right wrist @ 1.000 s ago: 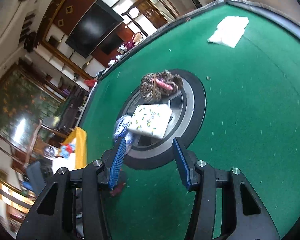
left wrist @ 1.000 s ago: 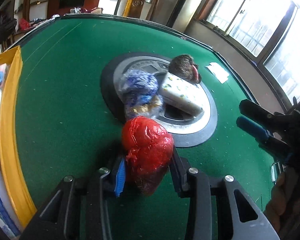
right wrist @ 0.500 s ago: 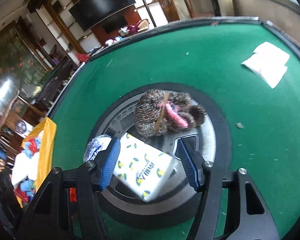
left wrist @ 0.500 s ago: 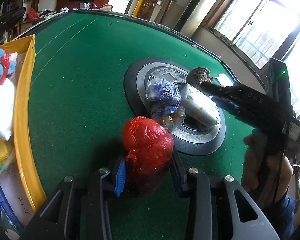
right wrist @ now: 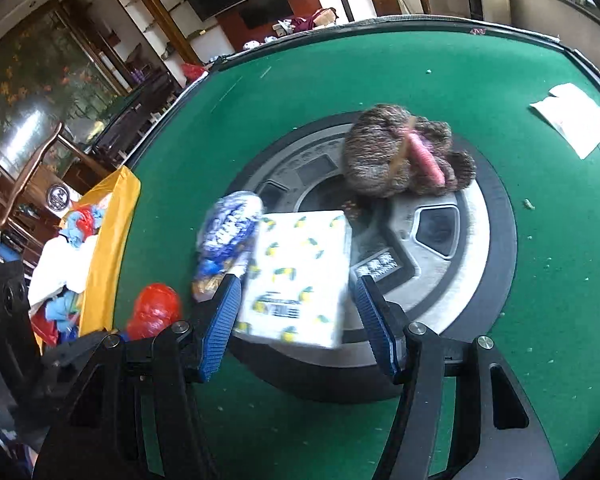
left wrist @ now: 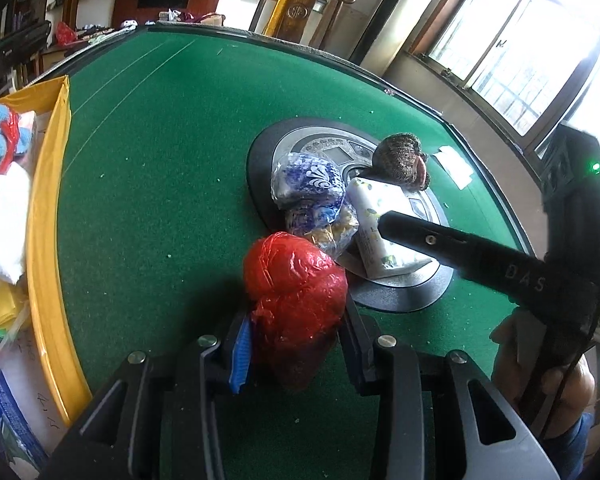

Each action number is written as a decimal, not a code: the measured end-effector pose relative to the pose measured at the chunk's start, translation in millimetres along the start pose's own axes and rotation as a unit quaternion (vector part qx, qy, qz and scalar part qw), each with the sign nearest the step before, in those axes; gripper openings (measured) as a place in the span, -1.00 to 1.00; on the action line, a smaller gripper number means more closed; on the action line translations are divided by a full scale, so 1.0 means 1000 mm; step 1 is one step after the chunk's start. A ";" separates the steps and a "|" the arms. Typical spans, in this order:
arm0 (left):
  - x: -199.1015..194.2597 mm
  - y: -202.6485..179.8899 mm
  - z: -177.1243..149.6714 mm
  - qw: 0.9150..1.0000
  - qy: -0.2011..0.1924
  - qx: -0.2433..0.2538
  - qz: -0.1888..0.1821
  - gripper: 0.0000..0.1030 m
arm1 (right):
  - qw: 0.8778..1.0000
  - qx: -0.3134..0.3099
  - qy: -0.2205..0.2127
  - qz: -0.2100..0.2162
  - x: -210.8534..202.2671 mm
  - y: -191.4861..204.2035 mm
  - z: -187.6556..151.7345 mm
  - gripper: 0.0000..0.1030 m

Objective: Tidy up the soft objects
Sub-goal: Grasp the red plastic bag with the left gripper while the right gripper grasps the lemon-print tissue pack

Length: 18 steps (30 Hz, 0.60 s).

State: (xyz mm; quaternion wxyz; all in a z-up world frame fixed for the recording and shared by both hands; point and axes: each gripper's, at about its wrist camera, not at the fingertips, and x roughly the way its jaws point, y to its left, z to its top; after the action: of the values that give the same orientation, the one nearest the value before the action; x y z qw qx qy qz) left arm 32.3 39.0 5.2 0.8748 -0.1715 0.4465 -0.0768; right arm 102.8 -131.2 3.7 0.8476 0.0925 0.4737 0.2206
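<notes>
My left gripper (left wrist: 296, 344) is shut on a red crinkled plastic bundle (left wrist: 296, 296), held just above the green table. My right gripper (right wrist: 298, 316) is open and straddles a white tissue pack with lemon print (right wrist: 300, 276). Its left pad sits at the pack's edge, and a gap shows at the right pad. The pack (left wrist: 380, 232) leans on a round grey and black disc (right wrist: 460, 264). A blue and white plastic bag (right wrist: 230, 232) lies against the pack's left side. A brown knitted item with pink trim (right wrist: 400, 156) rests on the disc behind.
A yellow-walled bin (left wrist: 44, 240) with white and blue soft things stands at the table's left edge. White paper (right wrist: 572, 116) lies at the far right. A person's hand (left wrist: 540, 360) holds the right gripper. Chairs and shelves stand beyond the table rim.
The right gripper swung in over the disc, rolled and spread its jaws wider, and now has the tissue pack between its fingers. The left gripper kept still with the red bundle.
</notes>
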 end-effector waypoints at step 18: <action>0.003 -0.007 -0.002 0.999 -0.010 0.028 0.018 -0.25 | 0.990 -0.066 -0.007 -0.126 -0.006 0.024 -0.027 0.03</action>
State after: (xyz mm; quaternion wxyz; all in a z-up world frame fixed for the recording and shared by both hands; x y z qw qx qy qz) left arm 32.1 31.5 4.4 0.8847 -0.1399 0.4388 -0.0715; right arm 70.4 -113.7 2.4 0.8760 -0.0229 0.4603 0.1423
